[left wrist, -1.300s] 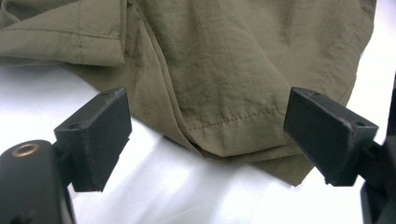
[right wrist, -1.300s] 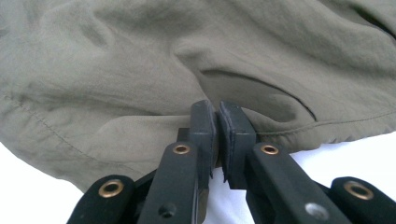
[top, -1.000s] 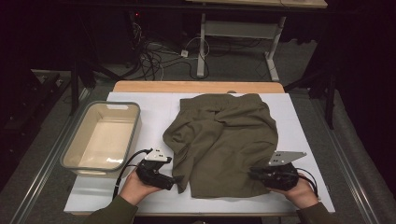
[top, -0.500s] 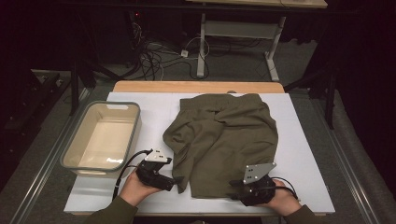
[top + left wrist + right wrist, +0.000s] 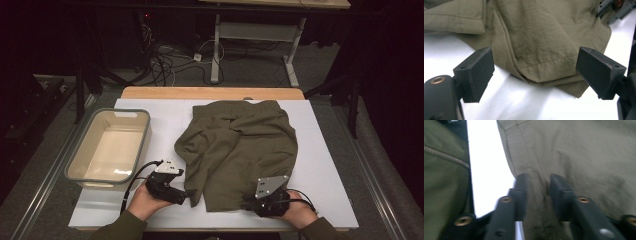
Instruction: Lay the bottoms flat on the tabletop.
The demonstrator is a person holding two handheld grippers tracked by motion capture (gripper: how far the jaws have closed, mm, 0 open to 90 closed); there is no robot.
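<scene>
A pair of olive shorts (image 5: pixel 240 150) lies crumpled on the white table top (image 5: pixel 325 150). My left gripper (image 5: pixel 186 198) rests on the table at the shorts' near left hem. It is open, and in the left gripper view (image 5: pixel 534 57) the stitched hem (image 5: pixel 541 67) lies between and just beyond its jaws, untouched. My right gripper (image 5: pixel 248 204) is at the near right hem. Its jaws have just been closing, and in the right gripper view (image 5: pixel 537 182) they pinch a fold of the shorts' cloth (image 5: pixel 586 157) beside the seam.
A beige plastic bin (image 5: pixel 75 160) stands empty on the table's left side. A wooden strip (image 5: pixel 210 92) runs along the far edge. Behind the table are cables and a metal stand (image 5: pixel 215 50) on the floor. Part of an olive zippered garment (image 5: pixel 441 170) shows at the left in the right gripper view.
My right gripper has moved left and nearer, from beside the shorts' right edge onto the near hem, and closed on the cloth. The left gripper has stayed put.
</scene>
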